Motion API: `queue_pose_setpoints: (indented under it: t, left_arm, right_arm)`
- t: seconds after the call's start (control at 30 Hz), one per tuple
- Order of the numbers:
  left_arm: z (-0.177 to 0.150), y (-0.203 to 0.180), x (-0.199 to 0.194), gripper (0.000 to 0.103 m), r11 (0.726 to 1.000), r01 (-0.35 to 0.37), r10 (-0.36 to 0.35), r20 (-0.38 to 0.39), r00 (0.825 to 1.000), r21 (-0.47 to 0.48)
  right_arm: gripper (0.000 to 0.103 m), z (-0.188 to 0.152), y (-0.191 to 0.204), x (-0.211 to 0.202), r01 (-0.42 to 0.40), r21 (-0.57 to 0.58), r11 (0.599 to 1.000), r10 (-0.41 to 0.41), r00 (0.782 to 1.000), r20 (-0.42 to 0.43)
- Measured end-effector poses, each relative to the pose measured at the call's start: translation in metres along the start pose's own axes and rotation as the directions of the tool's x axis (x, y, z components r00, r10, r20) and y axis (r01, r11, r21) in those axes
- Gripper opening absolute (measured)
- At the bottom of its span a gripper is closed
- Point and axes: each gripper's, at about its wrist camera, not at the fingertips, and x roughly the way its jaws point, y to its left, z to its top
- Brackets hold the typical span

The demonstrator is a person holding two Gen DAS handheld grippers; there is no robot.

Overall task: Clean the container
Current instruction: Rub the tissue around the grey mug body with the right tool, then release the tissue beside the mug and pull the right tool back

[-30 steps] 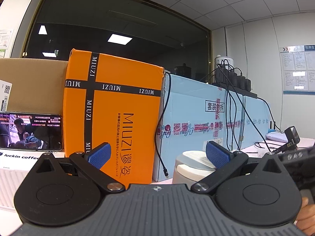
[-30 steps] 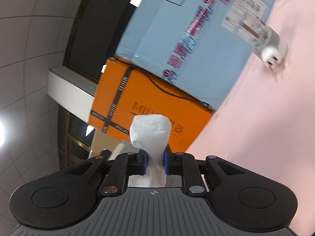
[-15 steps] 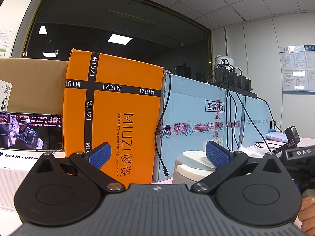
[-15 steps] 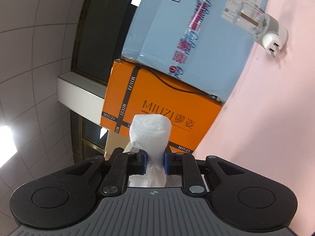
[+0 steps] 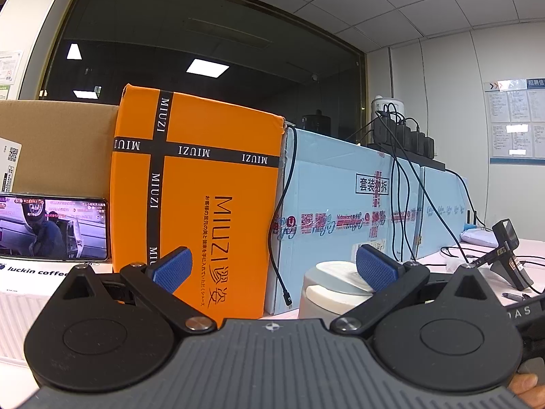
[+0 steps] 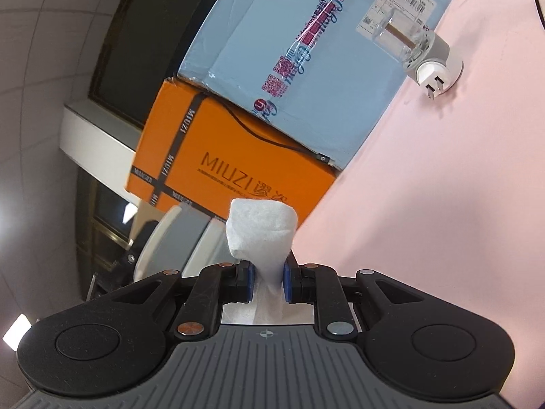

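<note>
Pinching one white tissue wad (image 6: 261,226), the right tool (image 6: 267,281) is tilted; left tool (image 5: 272,267) spread (holding nothing) before one grey container (image 5: 332,288), one orange box (image 5: 197,201), pink surface (image 6: 442,204).

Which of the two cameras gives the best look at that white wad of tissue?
The right wrist view. There the white tissue wad sits centre frame, pinched by the right gripper, its puffy end sticking out ahead of the blue pads. The left wrist view shows none of it, only the open left gripper facing boxes.
</note>
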Motion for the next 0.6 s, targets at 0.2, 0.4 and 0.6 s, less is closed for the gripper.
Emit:
queue_pose_setpoints:
  t: [0.2, 0.4, 0.6]
  left_arm:
    - [0.001, -0.001, -0.002, 0.103, 1.000, -0.003, 0.003, 0.004, 1.000, 0.020]
    - [-0.001, -0.004, -0.003, 0.103, 0.999, -0.031, 0.030, 0.031, 0.999, 0.020]
    - [-0.004, -0.017, -0.010, 0.103, 0.998, -0.052, 0.046, 0.114, 0.992, 0.047]
  right_arm:
    - [0.016, -0.009, 0.005, -0.014, -0.001, -0.053, 0.999, 0.000, 1.000, -0.020]
    - [0.016, -0.015, 0.031, -0.027, -0.023, -0.222, 0.975, 0.004, 0.996, -0.087]
    - [0.018, -0.031, 0.059, -0.025, -0.058, -0.445, 0.894, -0.061, 0.966, -0.250]
